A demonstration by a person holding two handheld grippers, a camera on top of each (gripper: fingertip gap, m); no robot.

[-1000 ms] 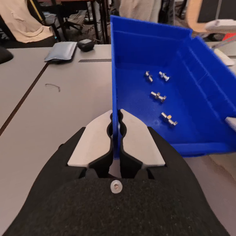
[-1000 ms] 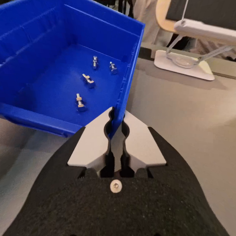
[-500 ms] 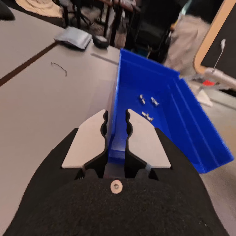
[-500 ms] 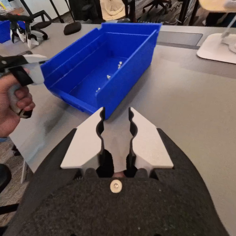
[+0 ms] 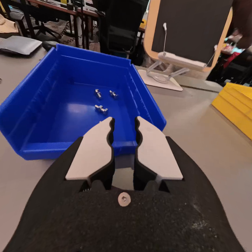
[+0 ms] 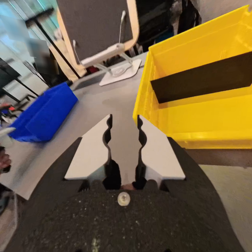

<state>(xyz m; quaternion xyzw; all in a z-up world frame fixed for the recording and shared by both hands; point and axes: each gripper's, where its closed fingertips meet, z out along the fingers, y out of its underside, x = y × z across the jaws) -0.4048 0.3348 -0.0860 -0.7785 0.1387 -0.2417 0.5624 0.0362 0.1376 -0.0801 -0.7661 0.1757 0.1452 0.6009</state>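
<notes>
My left gripper (image 5: 124,120) parted, empty, over blue bin (image 5: 34,103); bolts (image 5: 101,109) visible only here. My right gripper (image 6: 124,117) parted, empty, beside yellow bin (image 6: 190,122); its black divider (image 6: 201,80) seen only there.

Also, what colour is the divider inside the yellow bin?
Black; the divider in the yellow bin shows best in the right wrist view.

We find three small metal bolts (image 5: 101,108) lying in the blue plastic bin (image 5: 40,109) on the grey table (image 5: 190,122). To its right sits the yellow plastic bin (image 6: 190,122), a black divider panel (image 6: 201,79) set across it. Behind both stands a white stand (image 5: 162,80).
</notes>
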